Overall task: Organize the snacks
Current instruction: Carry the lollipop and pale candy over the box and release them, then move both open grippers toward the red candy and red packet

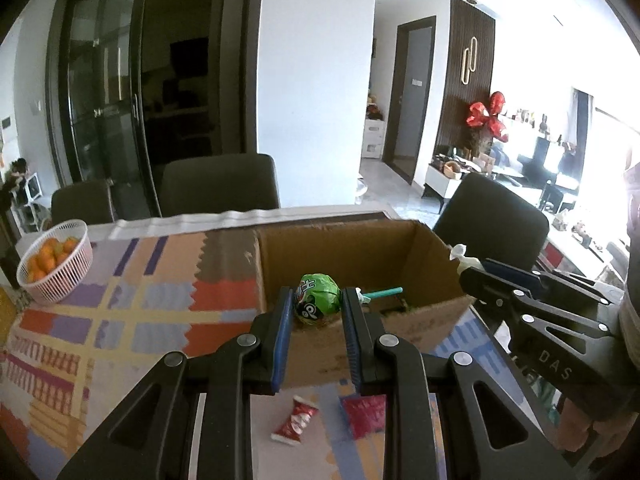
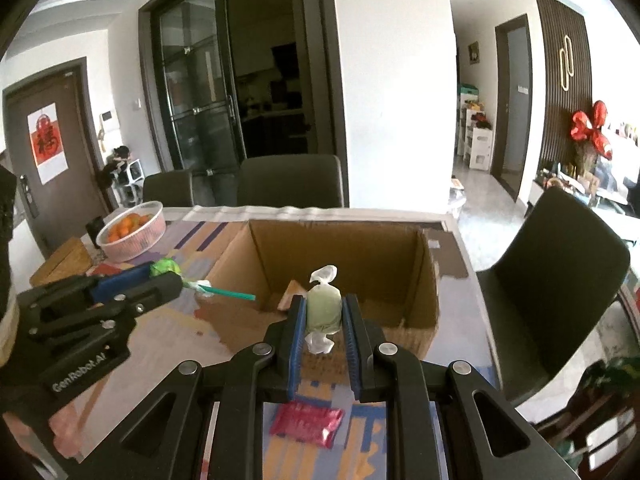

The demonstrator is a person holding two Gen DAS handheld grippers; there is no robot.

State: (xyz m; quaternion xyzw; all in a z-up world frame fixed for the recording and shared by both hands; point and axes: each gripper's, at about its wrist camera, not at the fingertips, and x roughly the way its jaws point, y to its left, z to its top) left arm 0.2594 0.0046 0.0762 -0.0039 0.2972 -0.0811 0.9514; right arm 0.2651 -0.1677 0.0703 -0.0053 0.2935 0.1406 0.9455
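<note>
Left wrist view: with the cardboard box (image 1: 360,256) as landmark, a basket of oranges (image 1: 54,264) stands well to its left on the desk (image 1: 132,312). At the box's near wall the left tool (image 1: 316,312) is clenched on a green lollipop (image 1: 316,298), whose teal stick (image 1: 382,293) points right, so its long axis lies roughly level and crosswise to the tool, over the box's near edge. Below the near wall, on the desk, a small red-and-white packet (image 1: 296,420) and a red packet (image 1: 366,416) lie outside the box. At the box's right corner the right tool (image 1: 470,270) is clenched on a pale wrapped candy (image 1: 460,256).

In the right wrist view that candy (image 2: 323,306) stands upright, its twisted ends up and down, in front of the box opening (image 2: 340,248).

I judge the task under way: two snacks are held at the box, not yet dropped in; at least two packets remain outside.
</note>
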